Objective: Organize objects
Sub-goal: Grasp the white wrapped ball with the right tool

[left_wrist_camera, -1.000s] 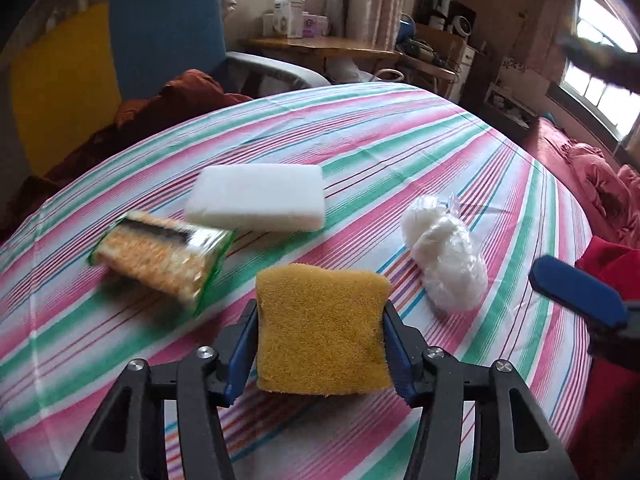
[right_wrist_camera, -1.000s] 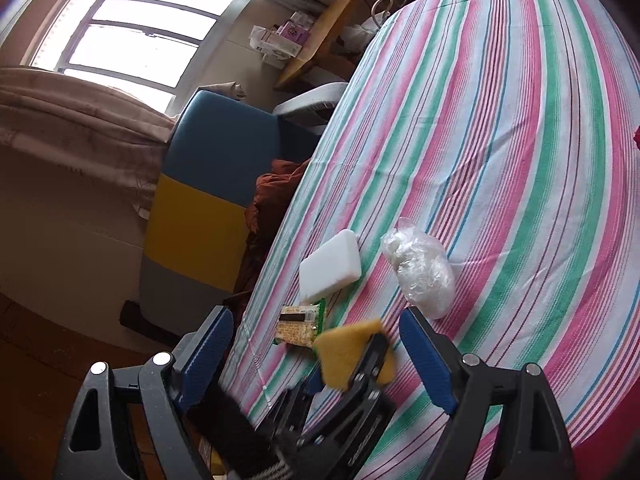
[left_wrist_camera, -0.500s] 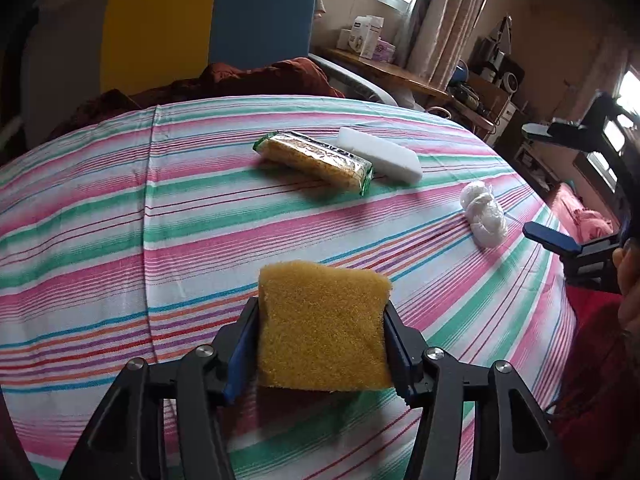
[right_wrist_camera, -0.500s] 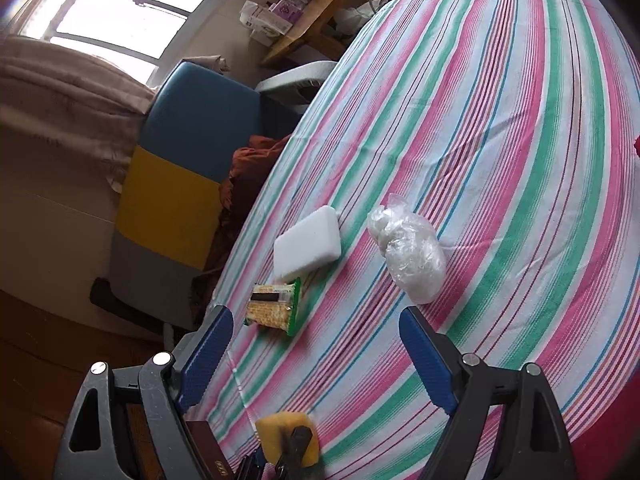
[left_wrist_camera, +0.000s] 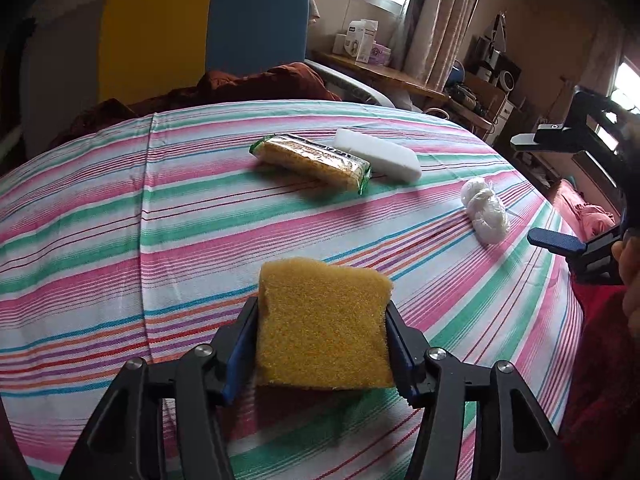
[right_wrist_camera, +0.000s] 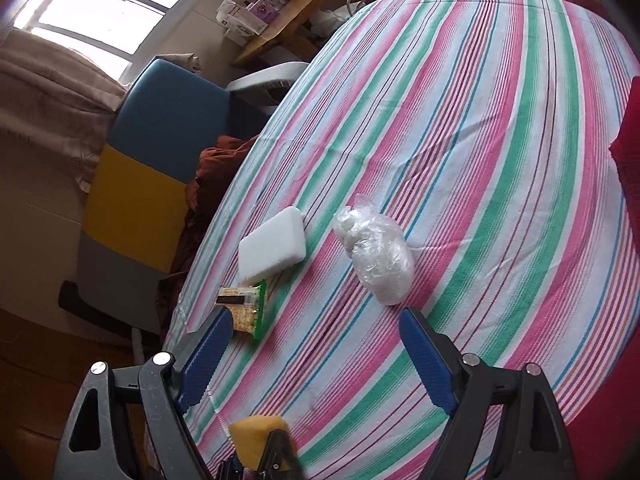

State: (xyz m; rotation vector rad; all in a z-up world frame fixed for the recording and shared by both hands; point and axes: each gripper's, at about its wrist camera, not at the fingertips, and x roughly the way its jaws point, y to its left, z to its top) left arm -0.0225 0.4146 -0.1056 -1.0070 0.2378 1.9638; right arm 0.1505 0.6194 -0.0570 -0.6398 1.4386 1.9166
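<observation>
My left gripper (left_wrist_camera: 320,344) is shut on a yellow sponge (left_wrist_camera: 322,324) and holds it low over the near part of the striped tablecloth (left_wrist_camera: 160,216). The sponge also shows at the bottom of the right wrist view (right_wrist_camera: 256,440). Farther off lie a green-wrapped cracker pack (left_wrist_camera: 312,158), a white foam block (left_wrist_camera: 378,154) and a clear bag of white balls (left_wrist_camera: 484,214). My right gripper (right_wrist_camera: 316,360) is open and empty above the table, with the bag (right_wrist_camera: 378,252), the block (right_wrist_camera: 274,250) and the cracker pack (right_wrist_camera: 244,312) ahead of it.
A blue and yellow chair (left_wrist_camera: 200,32) with a brown cloth (left_wrist_camera: 256,84) stands behind the table. A wooden shelf with boxes (left_wrist_camera: 362,40) is at the back. Red fabric (right_wrist_camera: 628,168) lies at the table's right edge.
My left gripper has pulled back from the other objects with the sponge, so they look farther away. My right gripper has shifted a little closer to the bag.
</observation>
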